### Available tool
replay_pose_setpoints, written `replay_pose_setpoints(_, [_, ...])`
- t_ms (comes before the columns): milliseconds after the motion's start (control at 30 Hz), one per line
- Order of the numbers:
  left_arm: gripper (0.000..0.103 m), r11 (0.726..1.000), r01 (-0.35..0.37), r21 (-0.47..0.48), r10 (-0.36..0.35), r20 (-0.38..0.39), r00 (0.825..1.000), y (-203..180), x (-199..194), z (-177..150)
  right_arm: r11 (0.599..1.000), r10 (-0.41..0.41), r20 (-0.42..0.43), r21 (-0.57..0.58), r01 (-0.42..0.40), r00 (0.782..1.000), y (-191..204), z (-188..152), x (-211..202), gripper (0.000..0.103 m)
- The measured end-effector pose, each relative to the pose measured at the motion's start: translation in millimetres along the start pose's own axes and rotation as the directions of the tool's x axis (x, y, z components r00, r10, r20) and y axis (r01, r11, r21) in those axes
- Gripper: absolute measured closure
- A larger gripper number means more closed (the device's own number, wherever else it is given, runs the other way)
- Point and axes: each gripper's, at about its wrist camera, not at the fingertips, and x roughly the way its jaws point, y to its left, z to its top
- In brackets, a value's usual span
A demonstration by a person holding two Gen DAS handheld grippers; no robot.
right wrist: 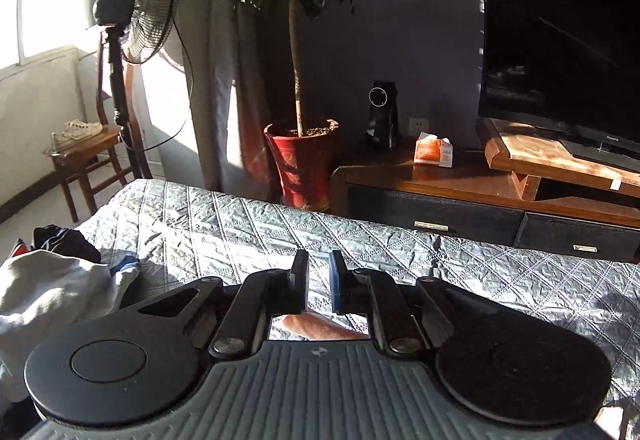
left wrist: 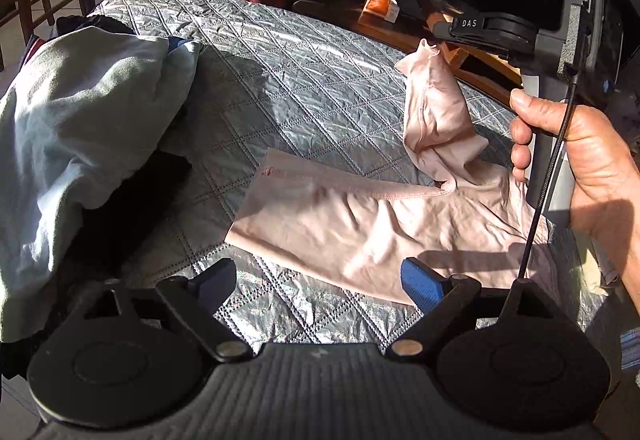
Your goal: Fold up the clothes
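My right gripper (left wrist: 436,32) pinches one corner of the pale pink stretch garment (left wrist: 360,228); its length runs leftward across my wide-open left gripper (left wrist: 320,280).

Potted plant (right wrist: 298,156) in red pot, centre frame. Standing fan (right wrist: 140,8), upper left. Wooden chair (right wrist: 86,156) bearing white shoe (right wrist: 78,130), left. Television (right wrist: 560,36), upper right, on wooden cabinet (right wrist: 480,196). Orange box (right wrist: 434,150) on cabinet top.
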Motion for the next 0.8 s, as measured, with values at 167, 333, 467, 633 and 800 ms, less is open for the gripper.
replay_pose_setpoints(167, [0.016,0.999,-0.039,-0.026,0.039,0.023,0.999,12,-6,2,0.998,0.016,-0.08,-0.057,-0.02,0.997,20,-58,-33,0.074])
replay_pose_setpoints(333, [0.015,0.994,-0.085,-0.075,0.089,0.054,0.995,29,-14,6,0.954,0.115,-0.27,-0.239,-0.183,0.956,71,-152,-67,0.074])
replay_pose_setpoints(467, [0.015,0.99,-0.087,-0.108,0.092,0.045,0.995,36,-13,8,0.909,0.109,-0.317,-0.352,-0.224,0.942,101,-179,-73,0.074])
replay_pose_setpoints(633, [0.015,0.992,-0.093,-0.083,0.096,0.034,0.995,30,-7,6,0.88,0.067,-0.32,-0.427,-0.207,0.945,113,-190,-66,0.071])
replay_pose_setpoints(800, [0.015,0.992,-0.096,-0.077,0.099,0.031,0.995,28,-6,4,0.89,0.074,-0.294,-0.412,-0.196,0.953,107,-194,-67,0.069])
